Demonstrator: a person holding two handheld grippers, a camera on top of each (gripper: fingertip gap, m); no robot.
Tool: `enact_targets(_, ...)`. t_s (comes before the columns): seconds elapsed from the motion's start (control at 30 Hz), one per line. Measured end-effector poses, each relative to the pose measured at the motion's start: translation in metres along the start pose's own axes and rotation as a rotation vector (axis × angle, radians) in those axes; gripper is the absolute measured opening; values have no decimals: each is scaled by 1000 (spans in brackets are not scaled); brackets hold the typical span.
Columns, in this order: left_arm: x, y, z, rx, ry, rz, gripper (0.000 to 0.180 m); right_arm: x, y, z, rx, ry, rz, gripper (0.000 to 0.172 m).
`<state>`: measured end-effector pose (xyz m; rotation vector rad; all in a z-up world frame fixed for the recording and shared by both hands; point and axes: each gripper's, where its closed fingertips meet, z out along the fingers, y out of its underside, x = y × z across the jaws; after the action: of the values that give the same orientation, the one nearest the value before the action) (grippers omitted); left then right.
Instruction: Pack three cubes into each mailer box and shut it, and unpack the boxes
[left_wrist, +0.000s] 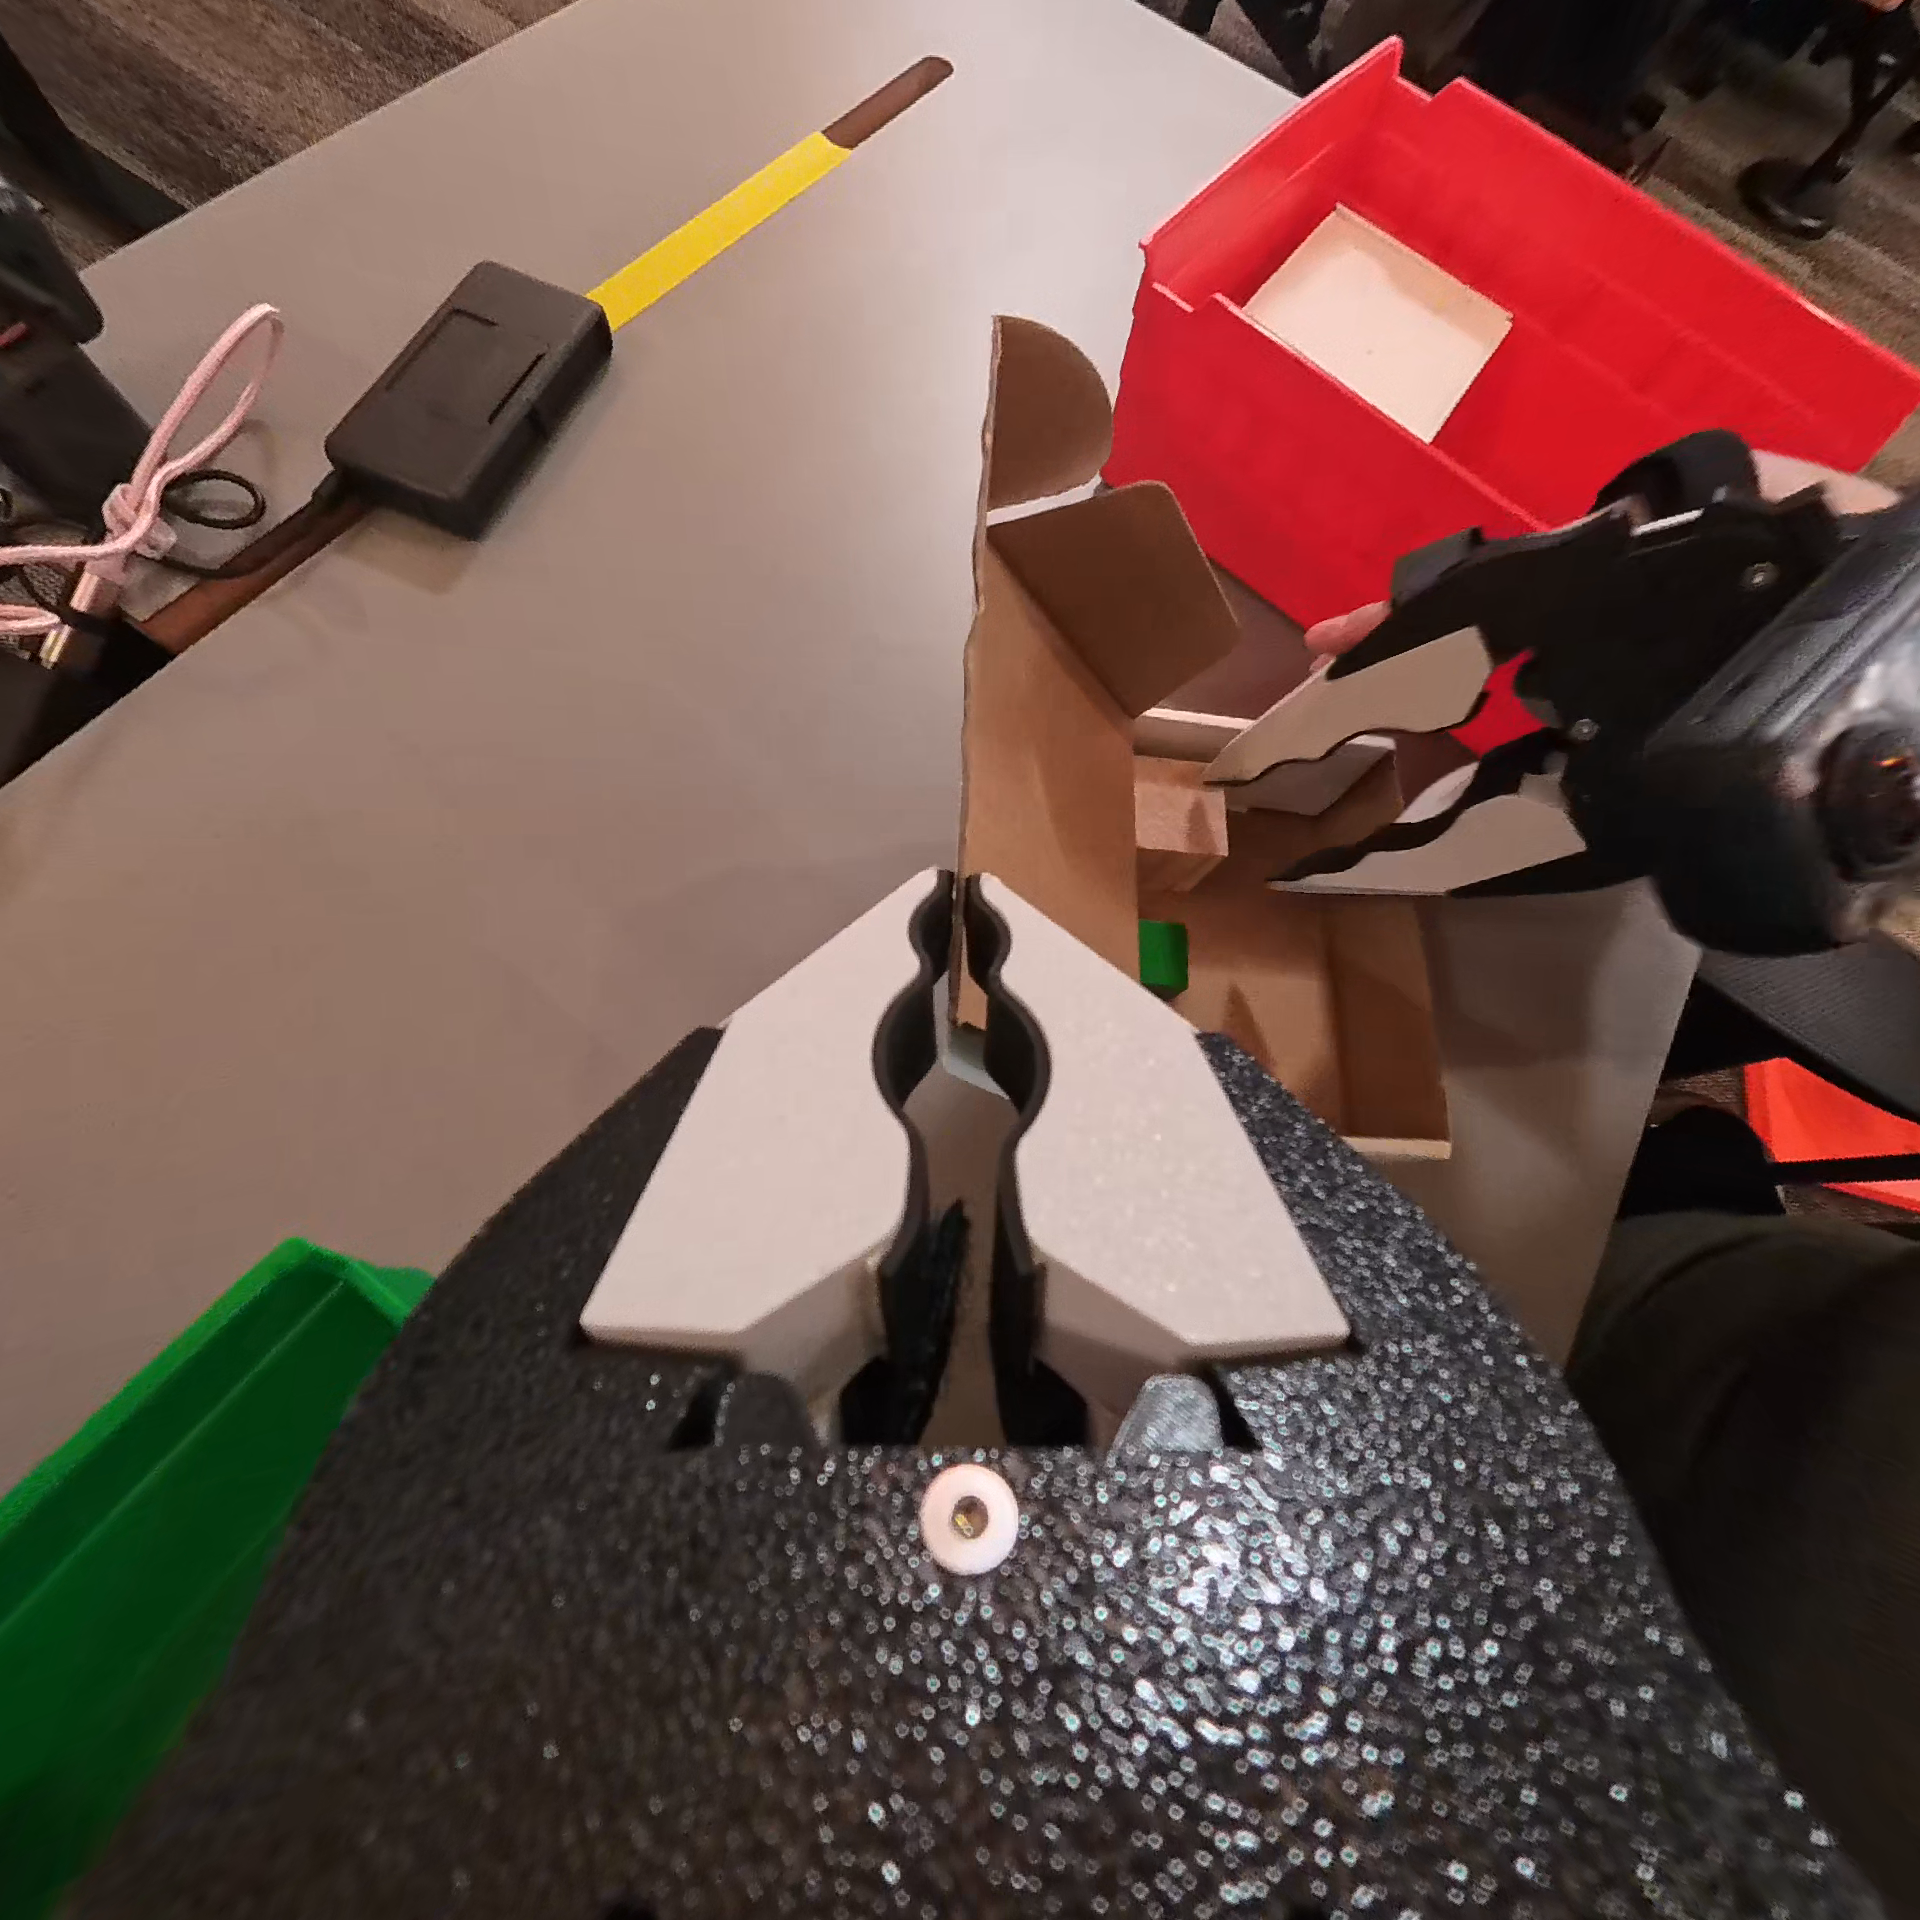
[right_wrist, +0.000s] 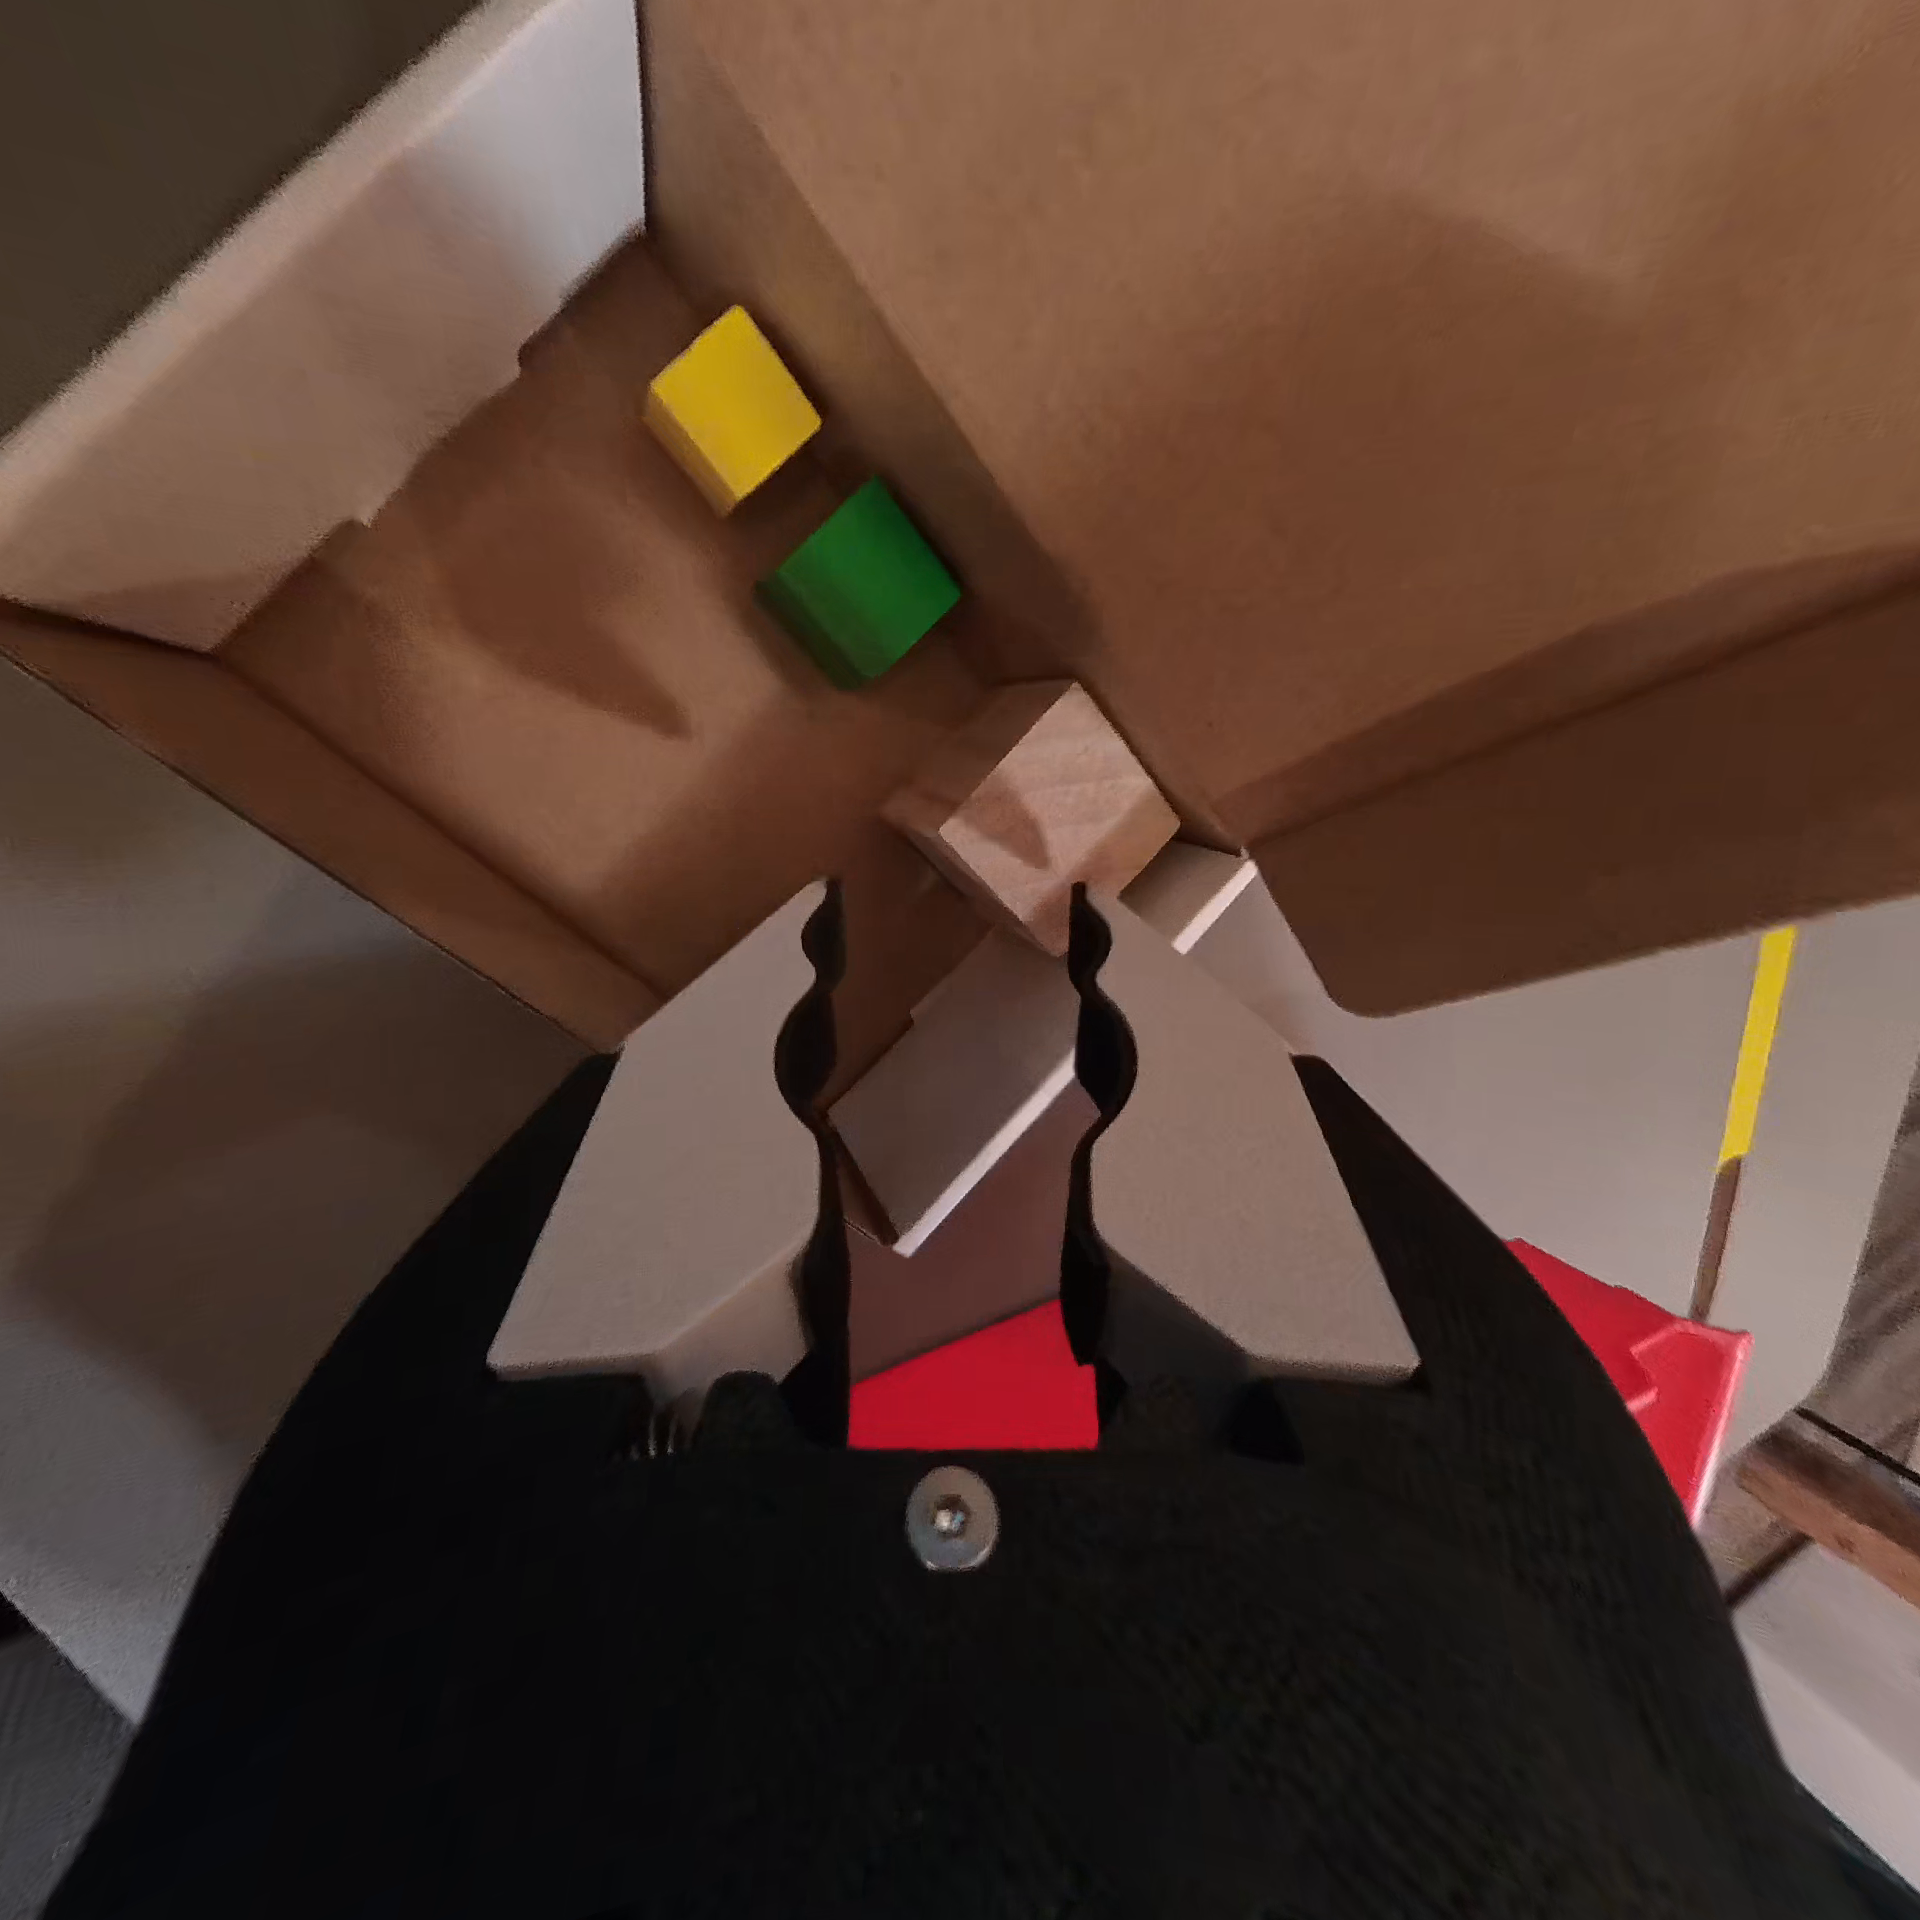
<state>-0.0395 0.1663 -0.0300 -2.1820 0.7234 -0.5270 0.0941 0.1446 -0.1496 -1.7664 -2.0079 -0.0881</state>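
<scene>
An open cardboard mailer box (right_wrist: 582, 769) lies on the grey table (left_wrist: 520, 779). It holds a yellow cube (right_wrist: 732, 405), a green cube (right_wrist: 862, 577) and a plain wooden cube (right_wrist: 1049, 810). The green cube (left_wrist: 1162, 951) and the wooden cube (left_wrist: 1179, 831) also show in the left wrist view. My left gripper (left_wrist: 957, 883) is shut on the edge of the box's lid (left_wrist: 1039, 748) and holds it upright. My right gripper (right_wrist: 951, 894) is open. Its fingers straddle the box's white-faced wall (right_wrist: 966, 1122) near the wooden cube, without pressing on it. It also shows in the left wrist view (left_wrist: 1242, 829).
A red bin (left_wrist: 1299, 499) with a white box (left_wrist: 1371, 322) in it stands behind the mailer box. A green bin (left_wrist: 156, 1507) is at the near left. A black device (left_wrist: 468, 400) with a pink cable (left_wrist: 177, 457) and a yellow tape strip (left_wrist: 727, 223) lie at the far left.
</scene>
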Motion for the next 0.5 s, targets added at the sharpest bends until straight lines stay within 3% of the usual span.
enact_targets(0.03, 0, 0, 0, 1, 0, 1, 0, -2, 3, 3, -22, -12, -16, 42)
enact_targets(0.23, -1, -3, 2, 10, -1, -15, 0, -13, 7, -4, -62, -90, -102, 37)
enact_targets(0.3, -1, -2, 2, 8, -2, -11, 0, -22, 8, -12, -65, -170, -135, 26)
enact_targets(0.5, 0, -2, 2, 3, -3, -3, 0, 7, -6, -5, -27, -90, -158, 54)
